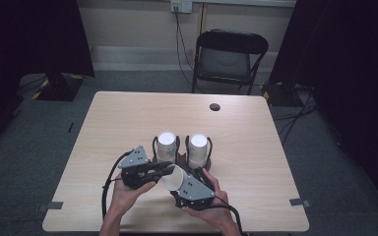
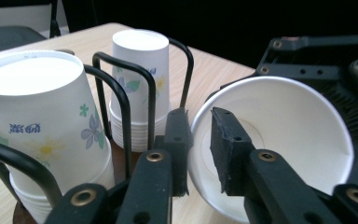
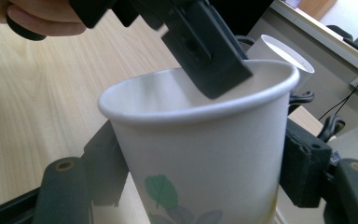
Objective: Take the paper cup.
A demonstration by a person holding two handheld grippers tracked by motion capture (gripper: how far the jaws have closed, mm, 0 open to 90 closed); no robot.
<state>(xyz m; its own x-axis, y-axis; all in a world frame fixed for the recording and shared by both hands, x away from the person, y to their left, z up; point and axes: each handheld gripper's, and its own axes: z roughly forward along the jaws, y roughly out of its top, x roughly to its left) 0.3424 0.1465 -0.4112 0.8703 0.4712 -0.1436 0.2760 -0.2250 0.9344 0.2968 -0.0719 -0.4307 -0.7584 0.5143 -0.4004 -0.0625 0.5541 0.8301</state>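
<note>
We're looking at a white paper cup with a floral print [image 3: 200, 158]: matt paper, smooth wall, neatly rolled rim. The two stacks of upside-down white paper cups [image 2: 42, 121] have that same dull finish, sitting in a black bent-wire metal holder [image 2: 121, 93] with a slight sheen. The pale wood-grain tabletop [image 1: 128, 123] looks like smooth laminate, pretty matt. The black plastic left gripper [image 2: 198, 144] has rough-looking, rubbery pads [image 2: 226, 149].

Both grippers were matte black: the left gripper [image 1: 170, 168] and right gripper [image 1: 177, 179] each carried a grey three-cornered plate with dark screws behind the fingers [image 2: 177, 149], brass-ringed pivot bolts, and a black trailing cable.
</note>
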